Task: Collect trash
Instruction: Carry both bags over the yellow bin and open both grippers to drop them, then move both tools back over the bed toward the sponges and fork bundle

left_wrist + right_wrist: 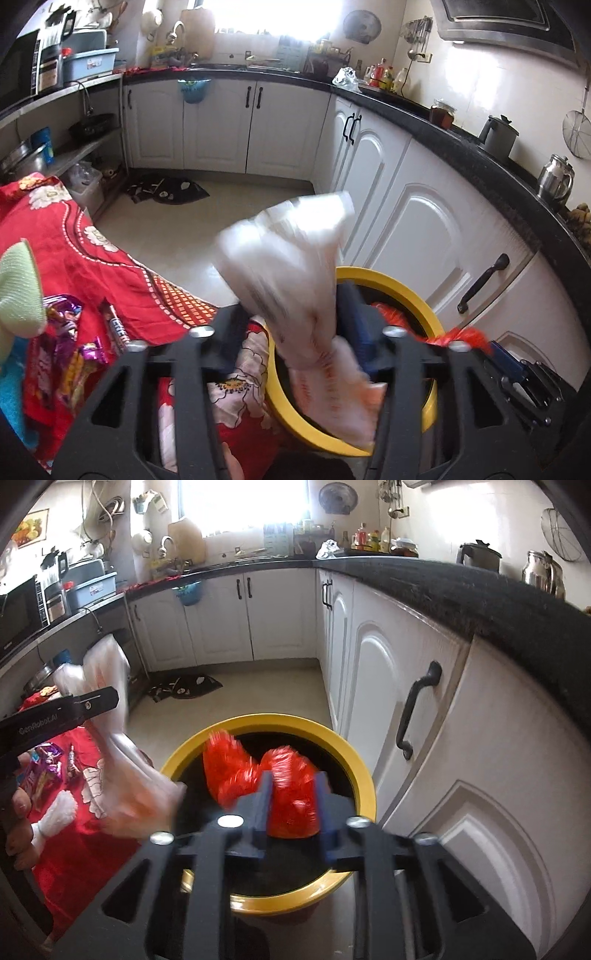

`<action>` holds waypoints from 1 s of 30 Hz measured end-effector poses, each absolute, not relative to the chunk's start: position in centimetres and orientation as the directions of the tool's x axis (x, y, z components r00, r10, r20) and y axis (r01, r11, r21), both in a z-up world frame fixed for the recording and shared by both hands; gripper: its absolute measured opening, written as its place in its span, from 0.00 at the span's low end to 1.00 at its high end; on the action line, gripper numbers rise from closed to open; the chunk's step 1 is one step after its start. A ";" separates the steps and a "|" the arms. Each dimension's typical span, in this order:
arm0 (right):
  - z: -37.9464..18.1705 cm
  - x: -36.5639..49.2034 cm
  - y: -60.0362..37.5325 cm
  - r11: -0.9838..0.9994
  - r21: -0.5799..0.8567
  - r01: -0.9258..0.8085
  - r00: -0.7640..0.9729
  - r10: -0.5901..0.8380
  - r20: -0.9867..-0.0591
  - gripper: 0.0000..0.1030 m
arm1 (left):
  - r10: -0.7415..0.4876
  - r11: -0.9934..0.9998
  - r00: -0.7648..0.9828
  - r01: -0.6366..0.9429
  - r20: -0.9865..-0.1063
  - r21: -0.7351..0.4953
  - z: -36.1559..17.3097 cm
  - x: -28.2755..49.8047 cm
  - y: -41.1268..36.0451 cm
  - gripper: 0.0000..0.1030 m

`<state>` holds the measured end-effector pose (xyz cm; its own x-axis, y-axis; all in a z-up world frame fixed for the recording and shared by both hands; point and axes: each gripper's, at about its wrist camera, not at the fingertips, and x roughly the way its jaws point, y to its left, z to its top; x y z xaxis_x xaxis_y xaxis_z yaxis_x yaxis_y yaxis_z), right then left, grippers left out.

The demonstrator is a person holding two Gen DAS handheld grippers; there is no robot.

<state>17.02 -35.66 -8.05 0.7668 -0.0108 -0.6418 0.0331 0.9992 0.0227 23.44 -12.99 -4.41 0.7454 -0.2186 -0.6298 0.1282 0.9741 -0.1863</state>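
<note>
A yellow-rimmed bin (273, 725) stands on the floor by the white cabinets; it also shows in the left wrist view (402, 282). My right gripper (293, 805) is shut on a red plastic bag (291, 786) and holds it over the bin's mouth. My left gripper (314, 325) is shut on a white plastic bag (288, 258), blurred, at the bin's left rim; the bag also shows in the right wrist view (110, 738). Several shiny candy wrappers (70, 332) lie on the red floral cloth (74, 243) to the left.
White cabinets (388, 672) with black handles run along the right under a black counter (480, 602). A dark mat (170, 190) lies on the tiled floor farther back. Open shelves with pots stand at the left (55, 147). A green cloth (18, 291) sits at the left edge.
</note>
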 end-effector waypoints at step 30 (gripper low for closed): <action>-1.5 13.2 -28.3 0.976 0.124 -0.181 0.819 0.219 -0.531 0.67 | -0.052 0.976 0.844 -0.070 -0.534 -0.206 1.3 16.6 -0.5 0.89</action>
<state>13.21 -28.31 -1.55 0.8188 0.2192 -0.5306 -0.1810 0.9757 0.1239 16.56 -0.46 1.29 0.8436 -0.0523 -0.5344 -0.0702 0.9760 -0.2063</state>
